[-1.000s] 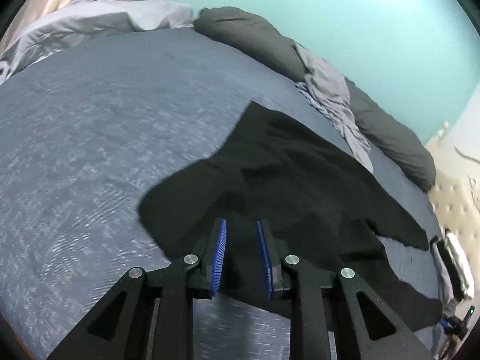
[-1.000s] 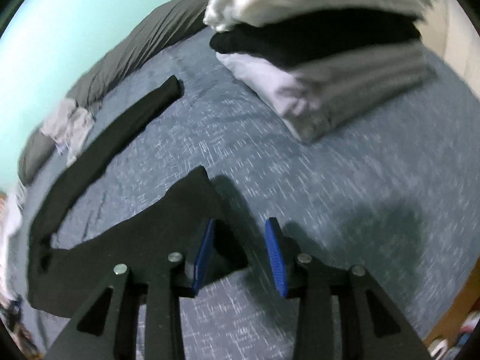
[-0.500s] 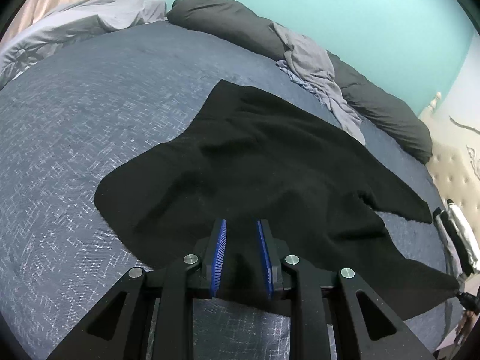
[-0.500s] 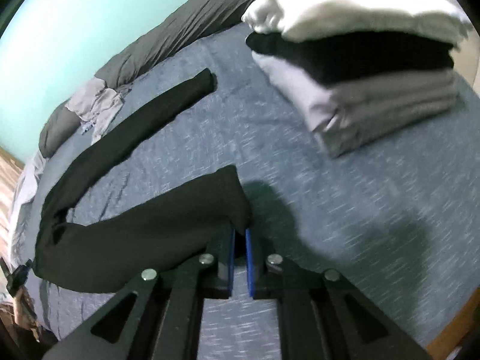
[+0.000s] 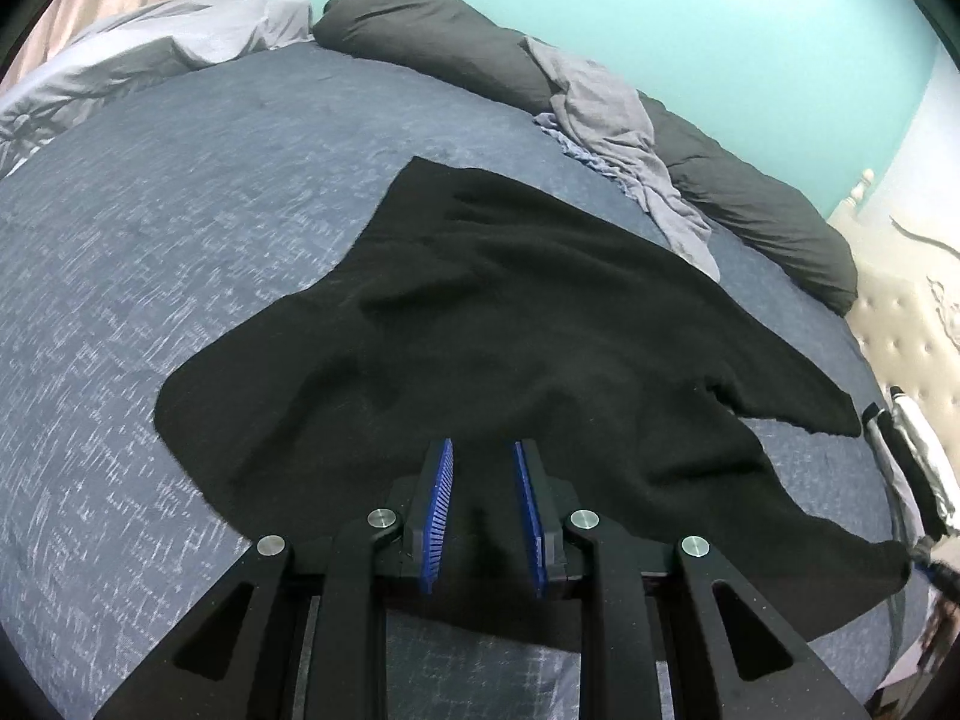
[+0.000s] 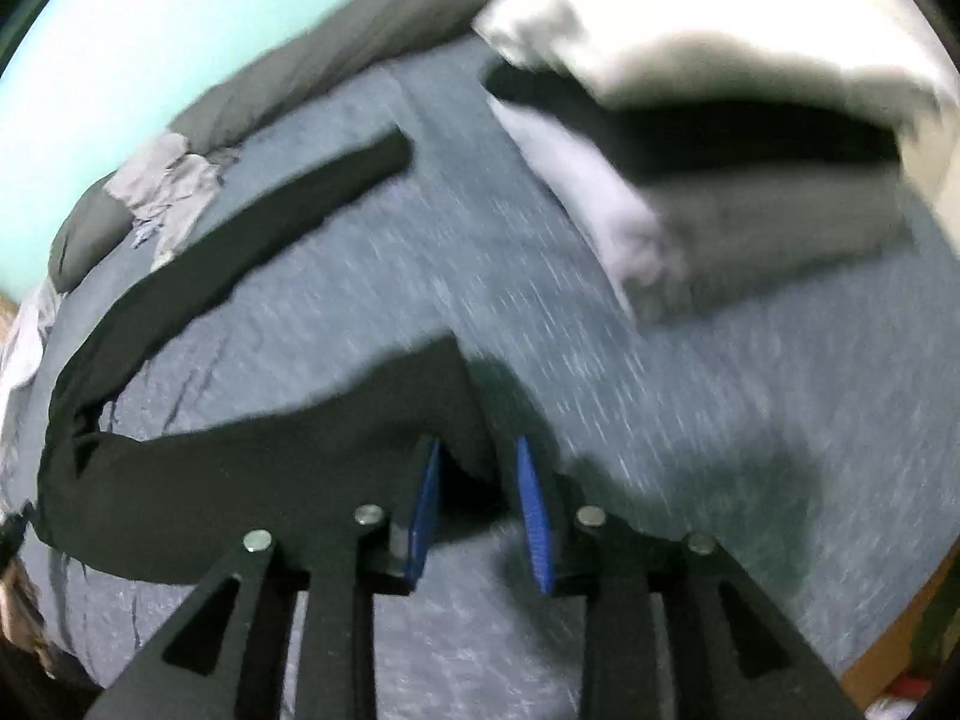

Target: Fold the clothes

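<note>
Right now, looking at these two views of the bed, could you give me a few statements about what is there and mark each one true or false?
1. A black garment lies spread on the blue-grey bedspread. True.
2. The left gripper has its jaws pressed fully together. False: a gap shows between its blue pads, with black cloth there.
3. A stack of folded clothes sits on the bed in the right wrist view. True.
4. The wall behind the bed is red. False: the wall is pale turquoise.
5. The right gripper hangs over bare bedspread, far from any cloth. False: the end of a black trouser leg lies between its open jaws.
</note>
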Action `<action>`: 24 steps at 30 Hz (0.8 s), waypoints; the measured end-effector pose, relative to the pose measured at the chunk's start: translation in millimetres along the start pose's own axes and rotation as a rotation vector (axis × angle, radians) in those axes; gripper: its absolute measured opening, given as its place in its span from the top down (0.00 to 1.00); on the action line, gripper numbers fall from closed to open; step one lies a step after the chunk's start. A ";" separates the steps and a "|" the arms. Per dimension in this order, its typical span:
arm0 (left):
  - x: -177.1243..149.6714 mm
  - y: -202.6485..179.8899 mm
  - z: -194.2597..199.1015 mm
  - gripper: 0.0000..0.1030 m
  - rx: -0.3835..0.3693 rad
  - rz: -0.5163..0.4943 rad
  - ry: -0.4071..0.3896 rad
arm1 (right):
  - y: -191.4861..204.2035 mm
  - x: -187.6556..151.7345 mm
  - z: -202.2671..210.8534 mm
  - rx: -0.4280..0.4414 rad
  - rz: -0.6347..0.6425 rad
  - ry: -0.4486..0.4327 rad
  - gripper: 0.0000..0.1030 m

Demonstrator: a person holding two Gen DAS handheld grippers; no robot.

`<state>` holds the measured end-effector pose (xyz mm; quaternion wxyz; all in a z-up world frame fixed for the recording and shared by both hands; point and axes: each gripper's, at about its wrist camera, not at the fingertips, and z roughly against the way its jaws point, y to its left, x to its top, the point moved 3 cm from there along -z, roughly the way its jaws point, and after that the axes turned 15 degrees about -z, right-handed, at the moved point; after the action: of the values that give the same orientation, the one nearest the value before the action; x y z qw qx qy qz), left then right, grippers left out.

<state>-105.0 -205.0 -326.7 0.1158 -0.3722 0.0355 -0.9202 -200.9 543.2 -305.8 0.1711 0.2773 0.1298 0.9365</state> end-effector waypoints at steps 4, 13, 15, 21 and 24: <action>3.8 -8.9 -6.3 0.78 -0.005 -0.015 0.003 | 78.3 5.3 -8.1 0.106 0.127 0.023 0.59; 13.9 -22.8 -22.6 0.78 0.001 -0.070 0.013 | 286.1 -57.6 -86.4 0.370 0.394 0.250 0.58; 16.7 -26.0 -26.9 0.78 -0.006 -0.080 0.016 | 327.6 -79.7 -100.9 0.406 0.473 0.287 0.58; 24.8 -33.9 -36.8 0.78 -0.025 -0.107 0.021 | 415.5 -135.0 -135.3 0.452 0.677 0.356 0.58; 27.2 -33.8 -40.2 0.78 -0.026 -0.109 0.026 | 440.5 -153.2 -146.5 0.469 0.731 0.371 0.59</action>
<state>-158.0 -179.5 -332.2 0.0604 -0.3633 0.0285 -0.9293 -272.4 61.5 -348.7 -0.2632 0.1640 0.2599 0.9145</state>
